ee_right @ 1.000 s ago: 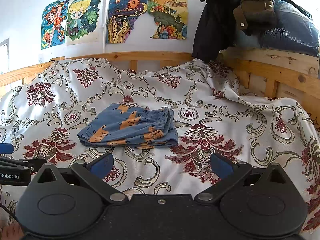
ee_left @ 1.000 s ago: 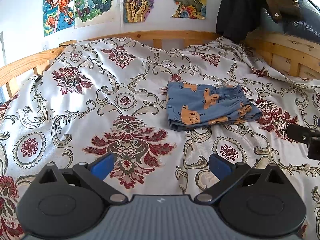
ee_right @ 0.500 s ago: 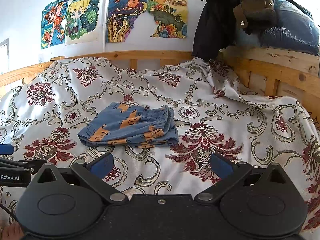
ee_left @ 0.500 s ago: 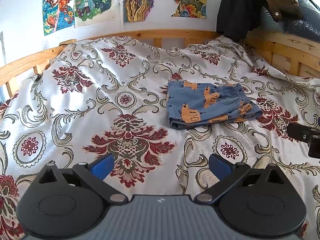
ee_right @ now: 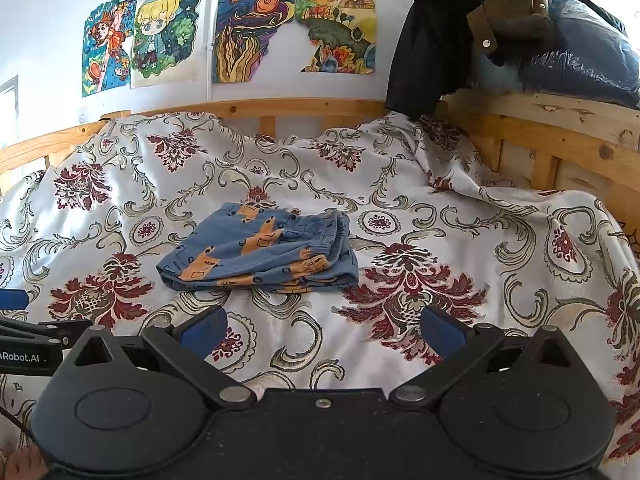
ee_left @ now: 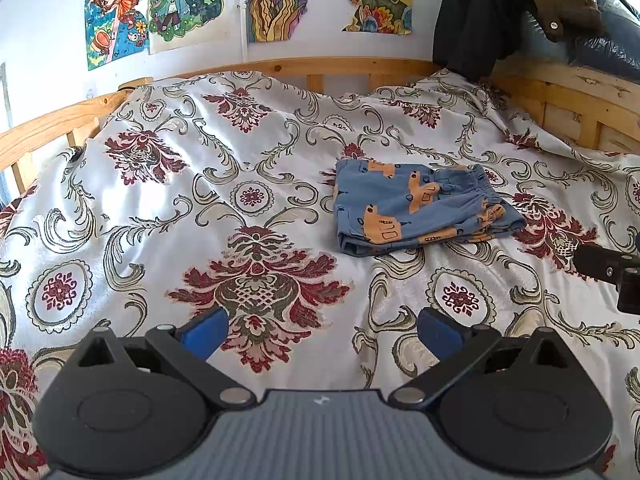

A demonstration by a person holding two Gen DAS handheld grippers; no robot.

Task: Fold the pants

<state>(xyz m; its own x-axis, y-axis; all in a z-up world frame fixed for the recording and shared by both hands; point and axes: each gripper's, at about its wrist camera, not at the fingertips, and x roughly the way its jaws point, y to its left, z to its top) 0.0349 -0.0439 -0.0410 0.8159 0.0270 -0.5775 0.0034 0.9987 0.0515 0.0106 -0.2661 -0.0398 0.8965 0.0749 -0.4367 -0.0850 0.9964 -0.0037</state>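
Two grippers, both spread wide and empty, low over the near part of a floral bedspread (ee_left: 248, 184): left gripper (ee_left: 322, 330) to the left, right gripper (ee_right: 324, 330) to the right, neither touching cloth. Just beyond, blue pants (ee_right: 260, 252) with orange print, folded into a compact stack near the middle of the bed, elastic waistband at the right end, layered edges along the near side. Fold apparently complete; at most a light squaring of the uneven near-right corner, best done by pinching only the top layers and sliding, not lifting, so as not to spill the stack. Nothing between the grippers and the pants; slippery-looking sheen on the bedspread a possible cause of shifting. Farther back, a wooden bed rail (ee_right: 304, 110) along the far and right sides. Beyond it, a dark jacket (ee_right: 424, 40) hanging at far right, bundled bedding (ee_right: 580, 64) on a ledge, and four colourful drawings (ee_right: 256, 32) on the white wall.
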